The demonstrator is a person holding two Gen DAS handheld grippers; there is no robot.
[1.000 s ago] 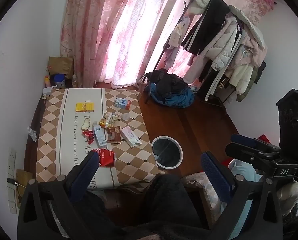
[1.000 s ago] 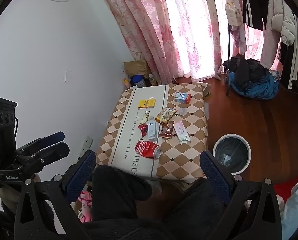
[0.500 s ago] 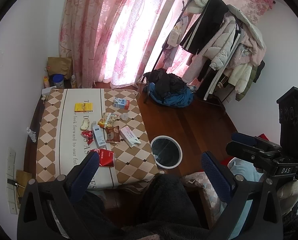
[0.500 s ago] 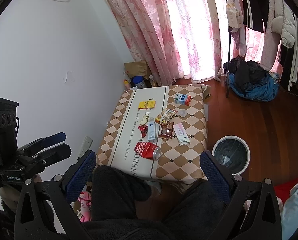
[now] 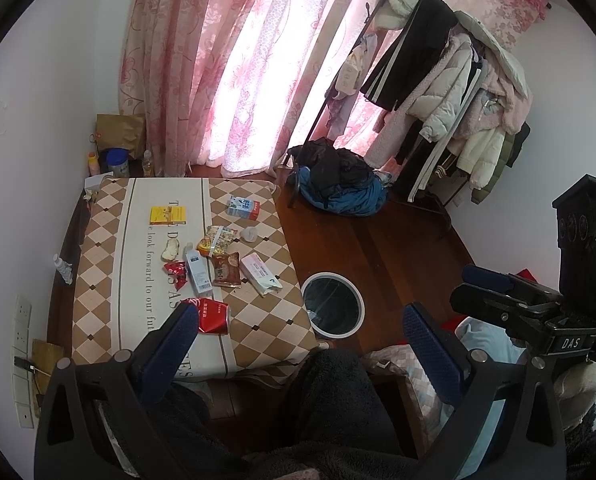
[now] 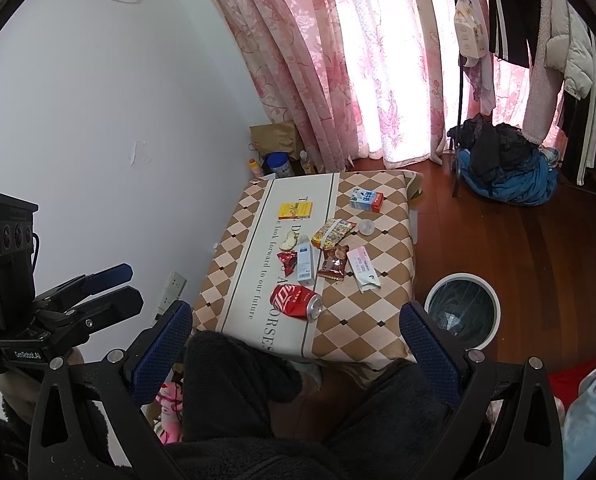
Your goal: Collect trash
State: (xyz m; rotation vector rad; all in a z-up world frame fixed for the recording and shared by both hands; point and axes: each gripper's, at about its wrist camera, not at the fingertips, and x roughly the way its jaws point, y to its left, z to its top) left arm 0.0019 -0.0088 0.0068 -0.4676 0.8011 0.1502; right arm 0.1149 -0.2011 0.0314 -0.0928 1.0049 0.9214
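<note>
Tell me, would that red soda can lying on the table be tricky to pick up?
Probably a little. The red can lies on its side on the checked tablecloth, so a nudge could set it rolling. It looks dented, which may slow that. It seems opened, so likely light and easily crushed by a firm squeeze.

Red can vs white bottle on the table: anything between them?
Nothing: in the right wrist view only bare tablecloth separates the red can from the white bottle.
</note>
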